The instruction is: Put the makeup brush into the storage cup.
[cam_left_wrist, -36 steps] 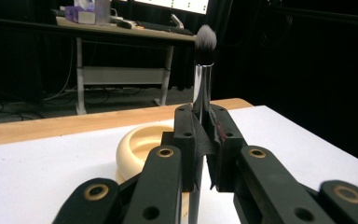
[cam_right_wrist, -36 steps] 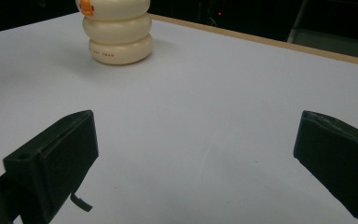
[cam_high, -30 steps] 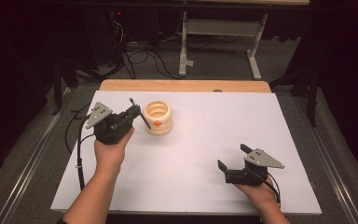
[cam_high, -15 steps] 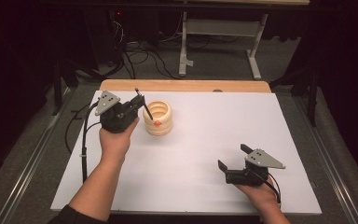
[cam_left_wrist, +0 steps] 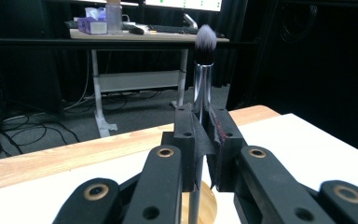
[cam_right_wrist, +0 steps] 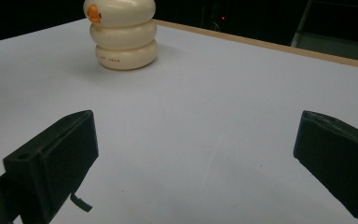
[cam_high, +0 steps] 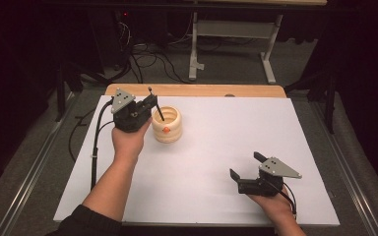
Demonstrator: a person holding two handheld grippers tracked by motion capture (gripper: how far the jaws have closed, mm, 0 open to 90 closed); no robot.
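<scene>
1. In the high view the left gripper (cam_high: 153, 105) sits in the upper left of the frame, over the far left part of the white table (cam_high: 216, 162), just beside a cream ribbed holder (cam_high: 166, 124).
2. Its jaws are clamped on a makeup brush (cam_left_wrist: 202, 74); in the left gripper view the silver handle rises upright between the pads, with the fluffy tip near the top centre of the frame.
3. The lower end of the brush handle points down into the holder's open mouth, whose rim appears at the bottom centre of the left gripper view.
4. The right gripper (cam_high: 246, 167) rests low at the lower right of the high view, well apart from the holder.
5. Its jaws stand wide apart and hold nothing; in the right gripper view the holder (cam_right_wrist: 121, 32) stands at the upper left.
</scene>
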